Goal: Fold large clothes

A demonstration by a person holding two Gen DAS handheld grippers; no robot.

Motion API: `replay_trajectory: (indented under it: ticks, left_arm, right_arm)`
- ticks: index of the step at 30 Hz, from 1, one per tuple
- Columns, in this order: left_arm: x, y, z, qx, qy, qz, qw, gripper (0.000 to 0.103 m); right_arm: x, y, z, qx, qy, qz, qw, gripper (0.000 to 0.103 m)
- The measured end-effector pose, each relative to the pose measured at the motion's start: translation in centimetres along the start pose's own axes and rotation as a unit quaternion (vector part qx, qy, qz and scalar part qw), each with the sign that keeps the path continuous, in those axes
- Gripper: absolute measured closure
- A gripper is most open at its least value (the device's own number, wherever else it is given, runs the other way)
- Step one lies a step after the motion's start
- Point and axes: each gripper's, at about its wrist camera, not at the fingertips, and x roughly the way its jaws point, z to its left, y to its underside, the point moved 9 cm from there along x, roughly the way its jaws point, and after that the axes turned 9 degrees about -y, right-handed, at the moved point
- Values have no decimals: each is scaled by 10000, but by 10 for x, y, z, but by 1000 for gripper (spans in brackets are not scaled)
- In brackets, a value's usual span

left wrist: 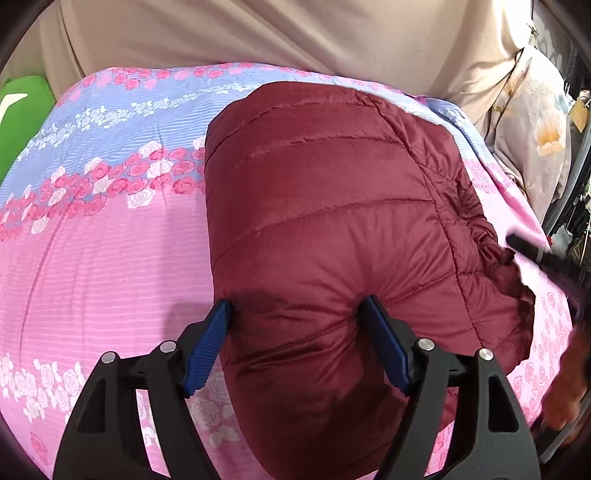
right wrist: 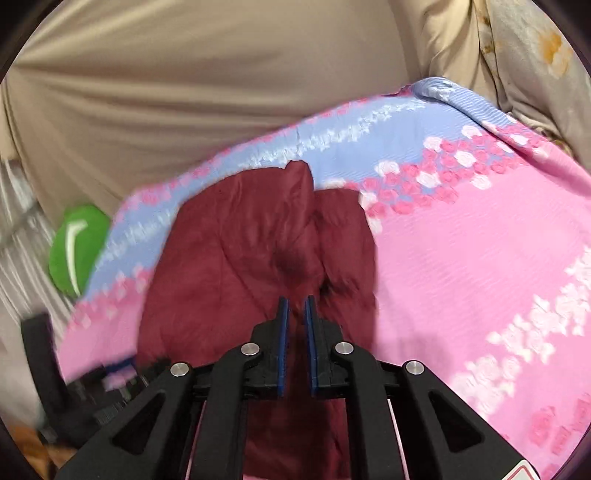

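A maroon quilted puffer jacket lies folded into a compact bundle on a pink and blue floral bedspread. My left gripper is open, its blue pads pressing on the jacket's near end, one pad at its left edge, the other dented into the padding. In the right wrist view the jacket is blurred. My right gripper has its jaws nearly closed with a narrow gap, over the jacket's gathered part; whether fabric is pinched I cannot tell. The right gripper's black finger shows at the jacket's right side.
A beige sheet hangs behind the bed. A green cushion sits at the far left, also in the right wrist view. A pale floral pillow lies at the far right. The bedspread extends right.
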Motion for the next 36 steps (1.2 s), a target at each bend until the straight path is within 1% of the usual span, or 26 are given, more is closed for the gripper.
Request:
replay_trajectory:
  ticks: [1, 2, 3, 4, 5, 6, 7, 8, 9, 10, 11, 12, 13, 14, 17, 18, 19, 21, 23, 25, 28, 30, 33, 34, 35, 36]
  left_arm:
    - [0, 0, -1, 26, -25, -9, 10000, 28]
    - [1, 0, -4, 59, -16, -23, 10000, 24]
    - [2, 0, -6, 91, -7, -7, 10000, 23]
    - [3, 1, -8, 136, -47, 12, 9999, 23]
    - [4, 2, -8, 165, -87, 5, 9998, 23]
    - [4, 2, -7, 183, -133, -3, 9997, 23]
    - [4, 2, -6, 185, -150, -2, 9997, 23]
    - [3, 3, -6, 169, -134, 8, 9998, 23]
    - [4, 3, -5, 152, -126, 19, 9998, 23]
    - [4, 2, -5, 143, -126, 26, 9998, 23]
    - [5, 2, -5, 139, -132, 23, 9998, 23]
    - [4, 2, -6, 136, -131, 16, 9998, 22]
    - [4, 3, -6, 137, -118, 19, 9998, 21]
    - [4, 3, -8, 158, -108, 29, 9998, 20]
    - [4, 5, -9, 213, -213, 20, 9995, 20]
    - [3, 5, -8, 200, -215, 31, 9996, 20]
    - [3, 5, -7, 177, -205, 44, 9996, 20]
    - [3, 5, -7, 165, -193, 49, 9997, 20]
    - [3, 6, -6, 175, -187, 36, 9997, 19]
    - [3, 6, -8, 213, -180, 31, 9996, 18]
    - [2, 8, -9, 269, -252, 33, 9993, 18]
    - [-1, 7, -6, 194, -226, 64, 9995, 18]
    - [-9, 2, -3, 193, -284, -20, 9994, 19]
    - [-12, -1, -2, 194, -292, -62, 9994, 18]
    - [-17, -6, -1, 161, -275, -128, 9994, 14]
    - [-20, -11, 2, 109, -233, -190, 9995, 12]
  right_arm:
    - [10, 11, -7, -29, 124, 238, 9996, 95]
    - [29, 31, -18, 19, 193, 652, 9977, 98]
    - [35, 40, -26, 195, 117, 727, 9971, 98]
    - [30, 44, -30, 349, 136, 693, 9969, 98]
    - [23, 41, -27, 302, 220, 620, 9974, 98]
    - [9, 35, -21, 187, 340, 390, 9985, 98]
    - [-1, 31, -14, 71, 360, 233, 9991, 98]
    - [-12, 28, -4, -92, 289, 102, 9995, 98]
    - [-17, 29, 2, -175, 236, 91, 9995, 98]
    - [-16, 32, 6, -245, 238, 166, 9993, 98]
    - [-10, 41, 6, -353, 299, 372, 9982, 98]
    - [1, 54, 0, -423, 409, 603, 9964, 99]
    - [14, 68, -7, -419, 465, 823, 9946, 103]
    - [20, 75, -13, -397, 433, 879, 9944, 103]
    - [15, 73, -13, -271, 525, 860, 9945, 102]
    - [8, 67, -8, -168, 468, 752, 9959, 99]
    - [1, 63, -1, -189, 368, 632, 9971, 97]
    - [-7, 60, 5, -419, 382, 574, 9967, 97]
    - [6, 72, -1, -573, 541, 797, 9937, 100]
    - [19, 84, -9, -569, 513, 936, 9927, 101]
    - [12, 82, -12, -459, 529, 994, 9926, 101]
    - [3, 75, -9, -350, 482, 925, 9939, 98]
    - [-14, 51, -4, -274, 279, 649, 9971, 85]
    - [-18, 45, -3, -228, 241, 569, 9978, 71]
    - [-20, 38, -4, -162, 214, 496, 9984, 57]
    - [-21, 31, -6, -92, 237, 428, 9988, 53]
